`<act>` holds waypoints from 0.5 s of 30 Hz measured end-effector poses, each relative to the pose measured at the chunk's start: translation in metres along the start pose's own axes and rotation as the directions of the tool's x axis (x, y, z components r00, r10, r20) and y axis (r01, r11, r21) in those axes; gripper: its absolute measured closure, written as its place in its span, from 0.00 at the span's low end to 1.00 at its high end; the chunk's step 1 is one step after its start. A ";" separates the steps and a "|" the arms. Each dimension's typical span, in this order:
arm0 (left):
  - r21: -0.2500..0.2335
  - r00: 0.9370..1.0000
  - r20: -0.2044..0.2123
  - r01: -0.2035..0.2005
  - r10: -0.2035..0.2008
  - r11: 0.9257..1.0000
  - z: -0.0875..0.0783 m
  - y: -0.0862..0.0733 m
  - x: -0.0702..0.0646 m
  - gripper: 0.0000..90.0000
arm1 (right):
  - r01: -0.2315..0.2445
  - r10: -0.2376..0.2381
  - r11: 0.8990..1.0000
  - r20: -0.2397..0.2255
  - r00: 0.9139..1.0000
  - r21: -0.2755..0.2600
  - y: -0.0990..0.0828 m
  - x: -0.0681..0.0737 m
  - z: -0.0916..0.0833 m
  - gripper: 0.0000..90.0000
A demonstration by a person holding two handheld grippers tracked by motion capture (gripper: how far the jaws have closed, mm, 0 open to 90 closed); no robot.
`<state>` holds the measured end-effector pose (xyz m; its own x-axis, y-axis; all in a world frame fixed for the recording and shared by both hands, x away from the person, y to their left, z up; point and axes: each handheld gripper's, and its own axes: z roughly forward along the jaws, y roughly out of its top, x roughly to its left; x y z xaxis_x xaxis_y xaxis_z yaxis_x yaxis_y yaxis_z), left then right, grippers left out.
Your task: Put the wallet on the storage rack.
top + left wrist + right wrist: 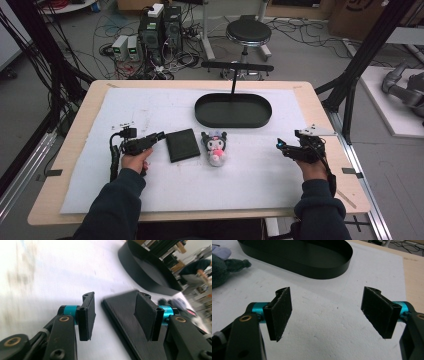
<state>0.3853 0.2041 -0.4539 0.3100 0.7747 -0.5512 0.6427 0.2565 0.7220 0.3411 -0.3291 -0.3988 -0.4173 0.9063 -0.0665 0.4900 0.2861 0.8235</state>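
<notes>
the left gripper (159, 135) sits low on the white mat (150, 105), jaws spread apart, straddling the near edge of the flat black square pad (182, 145) (one jaw over the pad, the other beside it, nothing clamped); the right gripper (281, 145) hovers released over bare mat; the plush toy (215, 146) lies just beside the pad, near the black oval tray (233, 111)
</notes>
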 end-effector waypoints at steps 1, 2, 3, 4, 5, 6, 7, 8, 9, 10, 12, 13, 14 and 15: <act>0.021 1.000 0.001 -0.016 0.016 1.000 0.004 0.003 0.000 0.57 | 0.001 -0.001 1.000 -0.002 1.000 -0.001 0.000 0.000 0.000 0.28; 0.045 0.999 0.009 -0.036 0.035 0.998 0.010 0.007 -0.001 0.57 | 0.002 -0.002 1.000 -0.001 1.000 -0.001 0.000 0.000 0.000 0.28; 0.058 0.999 0.010 -0.049 0.049 0.997 0.014 0.008 -0.001 0.57 | 0.003 -0.003 1.000 -0.002 1.000 -0.002 0.000 -0.001 0.001 0.28; 0.076 0.998 0.008 -0.062 0.062 0.995 0.019 0.010 -0.002 0.58 | 0.002 -0.002 1.000 -0.003 1.000 -0.001 0.000 -0.001 0.001 0.28; 0.112 0.997 0.009 -0.071 0.070 0.991 0.025 0.013 -0.001 0.58 | 0.001 -0.001 1.000 -0.004 1.000 -0.001 0.000 -0.001 0.001 0.28; 0.132 0.998 0.011 -0.069 0.068 0.989 0.029 0.013 -0.001 0.58 | 0.002 -0.002 1.000 -0.003 1.000 0.000 0.000 -0.001 0.000 0.28; 0.150 0.997 0.017 -0.078 0.077 0.986 0.033 0.014 -0.001 0.60 | -0.001 0.001 1.000 -0.004 1.000 0.000 0.000 -0.001 0.000 0.28; 0.156 0.996 0.006 -0.089 0.090 0.984 0.035 0.014 -0.002 0.65 | -0.001 0.001 1.000 -0.004 1.000 -0.001 0.000 -0.002 0.000 0.28; 0.162 0.995 -0.005 -0.099 0.101 0.982 0.036 0.014 -0.003 0.71 | 0.002 -0.002 1.000 -0.004 1.000 -0.003 -0.001 -0.002 0.001 0.28; 0.160 0.995 -0.009 -0.098 0.101 0.982 0.036 0.014 -0.003 0.74 | -0.001 0.001 1.000 -0.002 1.000 0.000 -0.001 -0.002 0.000 0.28; 0.157 0.997 -0.009 -0.078 0.080 0.985 0.035 0.014 -0.001 0.78 | -0.001 0.001 1.000 -0.002 1.000 0.000 -0.002 -0.003 0.000 0.28; 0.157 0.998 -0.006 -0.065 0.067 0.986 0.034 0.014 0.000 0.81 | -0.002 0.002 1.000 -0.001 1.000 -0.001 -0.002 -0.003 0.000 0.28; 0.152 0.998 -0.008 -0.060 0.062 0.987 0.034 0.015 0.000 0.83 | -0.003 0.003 1.000 0.001 1.000 0.002 -0.002 -0.004 0.000 0.28; 0.149 0.998 -0.009 -0.058 0.060 0.987 0.033 0.015 0.000 0.88 | -0.003 0.003 1.000 0.004 1.000 0.002 -0.002 -0.004 0.000 0.28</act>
<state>0.4180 0.1893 -0.4565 0.3420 0.7937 -0.5031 0.7207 0.1221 0.6825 0.3413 -0.3336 -0.4003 -0.4130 0.9083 -0.0665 0.4926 0.2842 0.8225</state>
